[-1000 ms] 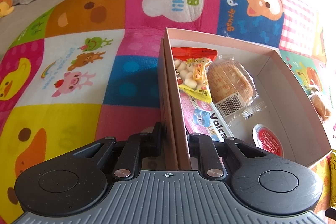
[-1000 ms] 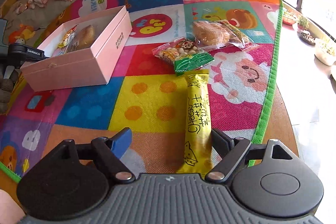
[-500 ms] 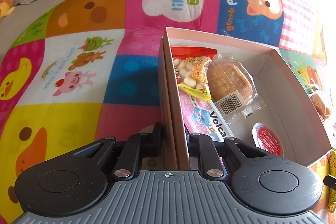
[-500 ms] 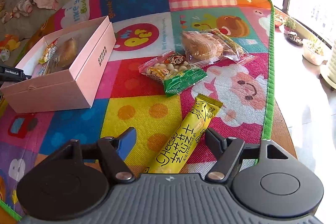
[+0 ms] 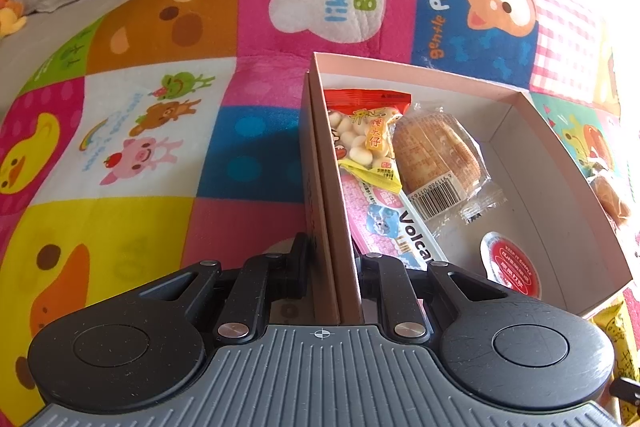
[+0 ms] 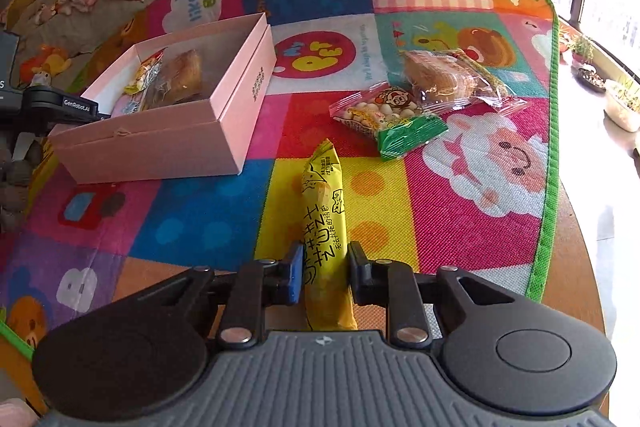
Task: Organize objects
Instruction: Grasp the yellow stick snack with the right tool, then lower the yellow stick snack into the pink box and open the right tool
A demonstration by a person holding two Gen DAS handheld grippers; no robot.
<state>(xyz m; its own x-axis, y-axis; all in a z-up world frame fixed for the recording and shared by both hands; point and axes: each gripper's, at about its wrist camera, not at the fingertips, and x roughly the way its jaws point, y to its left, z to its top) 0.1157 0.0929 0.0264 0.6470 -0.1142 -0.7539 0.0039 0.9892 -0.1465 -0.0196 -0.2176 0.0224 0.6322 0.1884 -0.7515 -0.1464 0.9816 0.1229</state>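
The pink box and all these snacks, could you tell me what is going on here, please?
A person is packing snacks into the pink box. The left gripper is clamped on the box's side wall. The right gripper has closed around the yellow cheese stick packet on the mat. A green snack bag and a wrapped pastry lie outside; the box already holds several packets.

Left gripper (image 5: 332,267) — black linkages, silver rivets, ribbed grey base; right gripper (image 6: 324,275) alike, one blue pad (image 6: 295,277).
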